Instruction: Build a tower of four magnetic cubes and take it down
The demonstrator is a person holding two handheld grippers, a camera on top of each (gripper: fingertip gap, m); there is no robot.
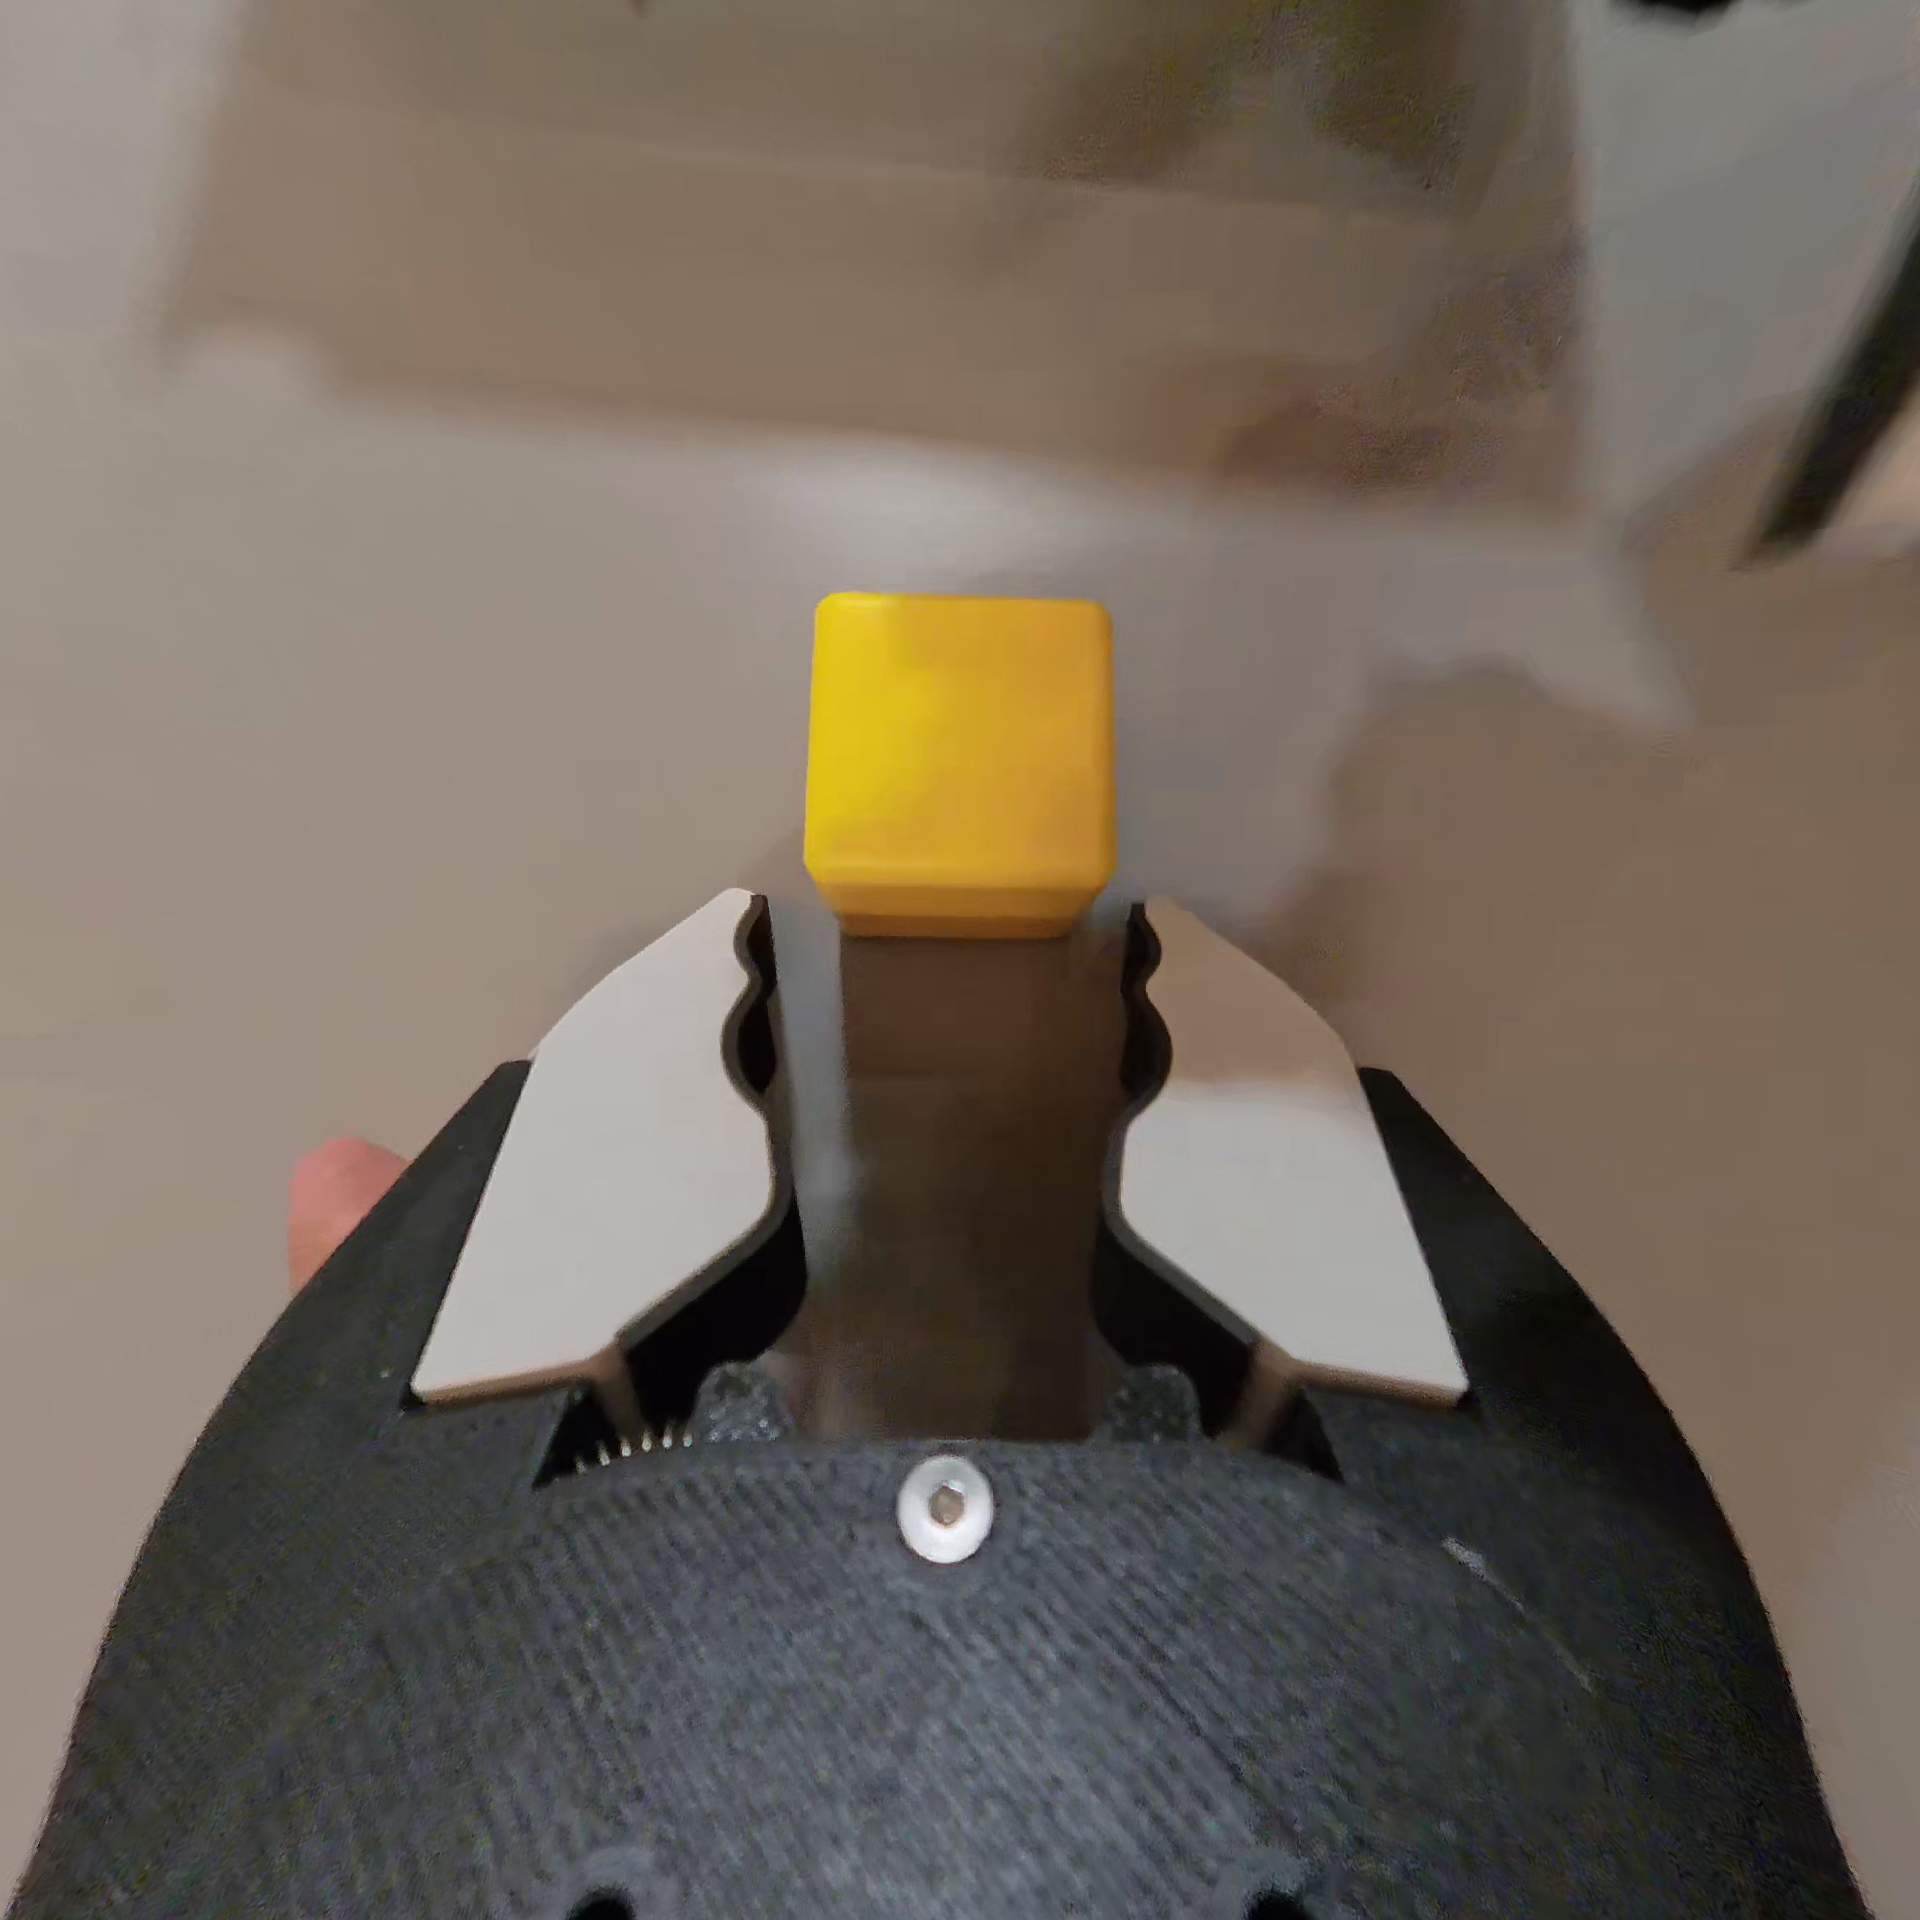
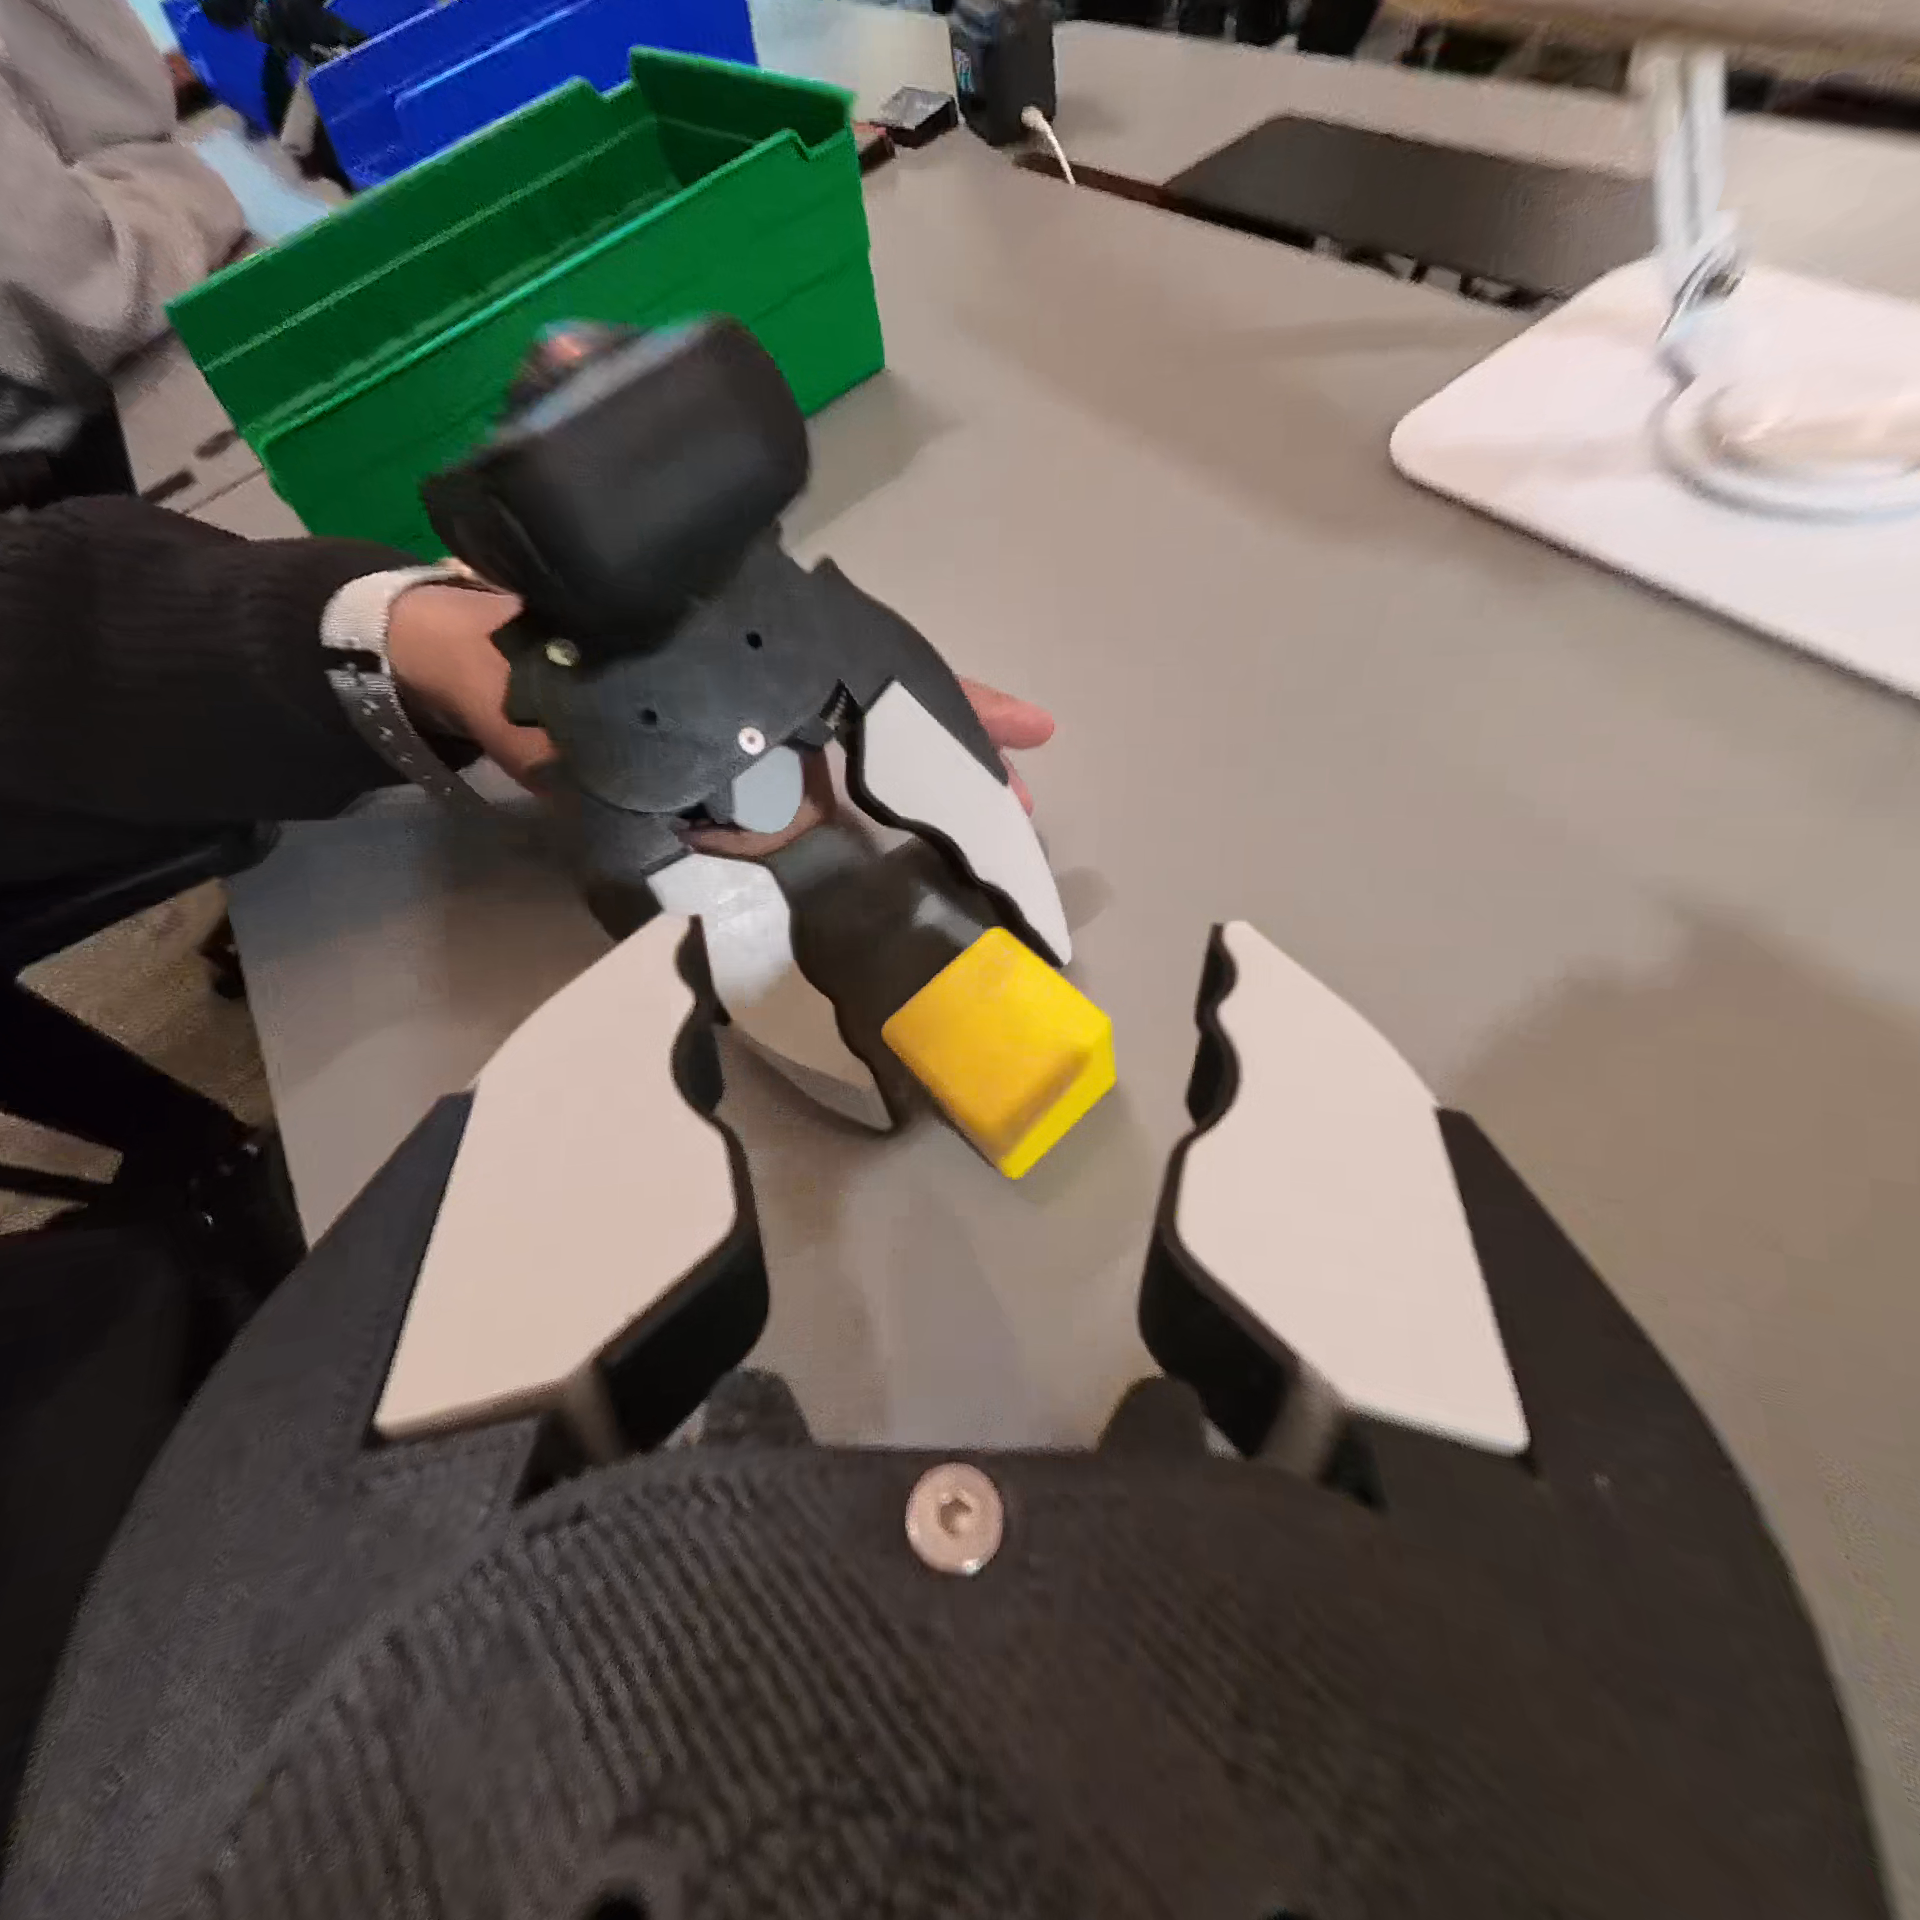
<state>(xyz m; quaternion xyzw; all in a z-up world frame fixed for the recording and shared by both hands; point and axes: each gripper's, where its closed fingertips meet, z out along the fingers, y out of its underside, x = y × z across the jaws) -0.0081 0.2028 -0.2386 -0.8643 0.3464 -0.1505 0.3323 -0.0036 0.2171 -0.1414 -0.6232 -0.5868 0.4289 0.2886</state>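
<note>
My left gripper [image 1: 951, 914] is shut on a dark cylindrical object [image 1: 961, 1143] with a square yellow cap [image 1: 961, 748]. The cap sticks out past the fingertips, over the grey table [image 1: 312, 779]. In the right wrist view the left gripper [image 2: 966, 1029] points down and towards the camera, held by a hand with a black sleeve [image 2: 156, 665]. The yellow cap [image 2: 997, 1049] is just above the table [image 2: 1351, 831]. My right gripper [image 2: 956, 935] is open and empty. It hovers close in front of the cap, which sits in line with the gap between its fingers.
A green bin [image 2: 561, 260] stands at the back left, with blue bins [image 2: 499, 62] behind it. A white flat base with a coiled white cable [image 2: 1662, 488] lies at the right. A black device [image 2: 1003, 62] stands at the far edge. There is about 10 centimeters between the tips of the two grippers.
</note>
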